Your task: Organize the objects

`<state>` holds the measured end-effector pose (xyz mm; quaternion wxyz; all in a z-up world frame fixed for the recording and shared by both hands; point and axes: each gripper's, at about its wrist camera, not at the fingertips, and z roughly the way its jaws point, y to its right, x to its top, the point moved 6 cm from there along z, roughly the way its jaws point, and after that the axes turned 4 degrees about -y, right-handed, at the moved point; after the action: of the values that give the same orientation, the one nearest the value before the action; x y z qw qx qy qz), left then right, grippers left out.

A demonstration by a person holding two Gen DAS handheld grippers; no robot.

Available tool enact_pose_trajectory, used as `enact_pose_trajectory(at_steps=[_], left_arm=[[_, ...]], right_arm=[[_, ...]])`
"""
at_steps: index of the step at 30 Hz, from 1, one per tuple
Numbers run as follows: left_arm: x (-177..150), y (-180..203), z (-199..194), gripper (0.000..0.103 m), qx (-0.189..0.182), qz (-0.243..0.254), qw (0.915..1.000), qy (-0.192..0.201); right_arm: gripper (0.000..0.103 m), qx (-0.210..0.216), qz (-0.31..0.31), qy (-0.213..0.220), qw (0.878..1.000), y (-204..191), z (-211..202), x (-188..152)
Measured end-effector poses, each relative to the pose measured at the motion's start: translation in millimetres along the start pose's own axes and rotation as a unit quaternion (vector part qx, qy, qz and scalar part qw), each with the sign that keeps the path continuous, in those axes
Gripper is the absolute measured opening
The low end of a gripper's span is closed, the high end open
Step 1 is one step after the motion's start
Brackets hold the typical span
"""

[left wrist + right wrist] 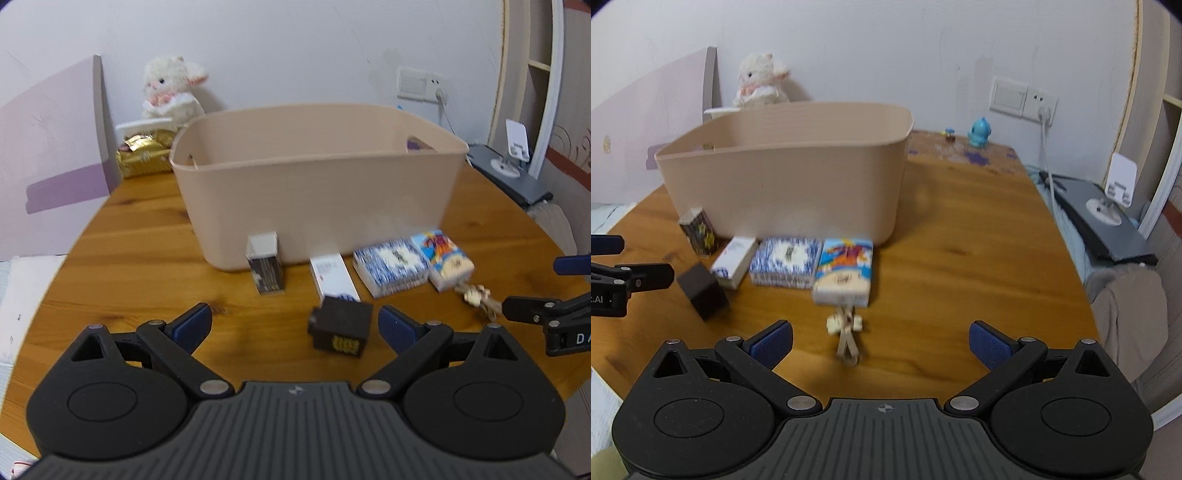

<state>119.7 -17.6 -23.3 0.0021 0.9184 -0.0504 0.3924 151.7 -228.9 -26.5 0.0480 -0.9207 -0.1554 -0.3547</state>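
A wooden table (960, 236) carries a beige plastic tub (783, 177) at its middle. Near the tub's front lie a row of small boxes: a dark upright box (698, 230), a white carton (734, 261), a blue-patterned tissue pack (785, 266) and a cartoon tissue pack (844, 271). Nearer still sit a black box (701, 290) and a wooden clip (846, 334). A blue figurine (978, 133) stands at the far right.

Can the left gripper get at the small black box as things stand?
Probably yes. The left gripper is open, and the black box sits on bare table just ahead, between its fingers, nearer its right one. The white carton lies close behind it.
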Motion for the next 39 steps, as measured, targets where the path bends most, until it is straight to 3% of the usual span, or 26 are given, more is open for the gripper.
enact_pose_trajectory(at_steps=[6, 15, 18, 21, 23, 25, 33, 39], left_arm=[[-16, 4, 21, 0.097, -0.026, -0.005, 0.9993, -0.026], [-19, 12, 47, 0.095, -0.044, -0.005, 0.9987, -0.025], [-19, 13, 51, 0.084, -0.048, -0.008, 0.9985, -0.024], [-17, 14, 52, 0.071, -0.047, -0.003, 0.9988, -0.017], [-16, 15, 51, 0.052, -0.053, 0.0, 0.9986, -0.011], [-16, 16, 49, 0.047, -0.053, 0.002, 0.9986, -0.008], [-26, 13, 39, 0.047, -0.054, 0.004, 0.9985, -0.005], [-20, 4, 18, 0.047, -0.045, 0.005, 0.9989, 0.014]], right_arm=[[0.102, 0.003, -0.014, -0.02, 1.0, -8, 20, -8], [0.084, 0.012, -0.015, -0.023, 1.0, -14, 37, -11], [0.072, 0.022, -0.018, -0.018, 0.999, -17, 36, -8], [0.052, 0.032, -0.026, -0.015, 0.999, -22, 33, -8], [0.031, 0.033, -0.03, -0.012, 0.999, -25, 32, -8], [0.013, 0.031, -0.032, -0.011, 0.999, -26, 31, -8], [0.014, 0.029, -0.026, -0.007, 0.999, -22, 24, -10], [0.014, 0.031, -0.013, 0.02, 0.999, -15, 2, -2]])
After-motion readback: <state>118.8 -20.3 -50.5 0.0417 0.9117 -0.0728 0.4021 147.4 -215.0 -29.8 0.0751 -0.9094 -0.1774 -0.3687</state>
